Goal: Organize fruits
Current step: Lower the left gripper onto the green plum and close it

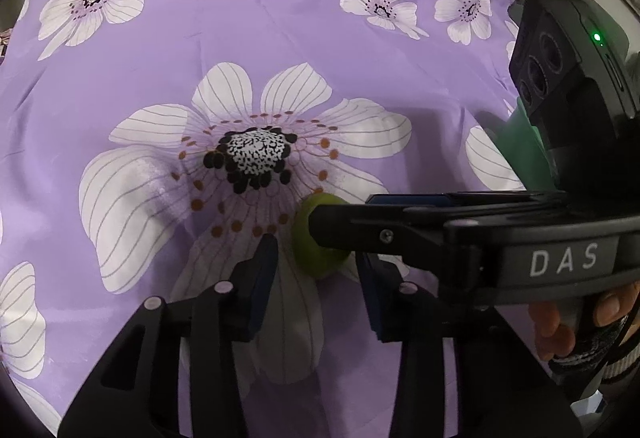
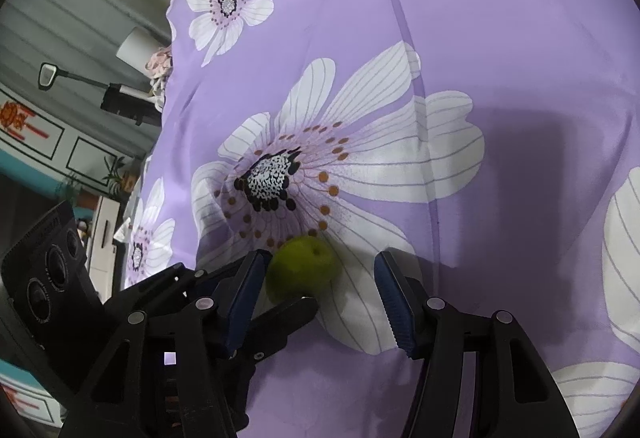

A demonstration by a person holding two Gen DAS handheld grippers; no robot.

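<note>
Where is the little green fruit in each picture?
Left wrist view: the green fruit sits low, just right of centre, partly behind the other gripper's black finger.
Right wrist view: it sits low, left of centre.
Shared landmark: the big white flower's speckled centre, just above the fruit.

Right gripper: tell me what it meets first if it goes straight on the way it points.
Probably the green fruit, lying on the purple flowered cloth just beyond the right gripper, nearer its left finger. The left gripper reaches in from the left beside the fruit. Depth is hard to judge; past the fruit, only cloth.
</note>
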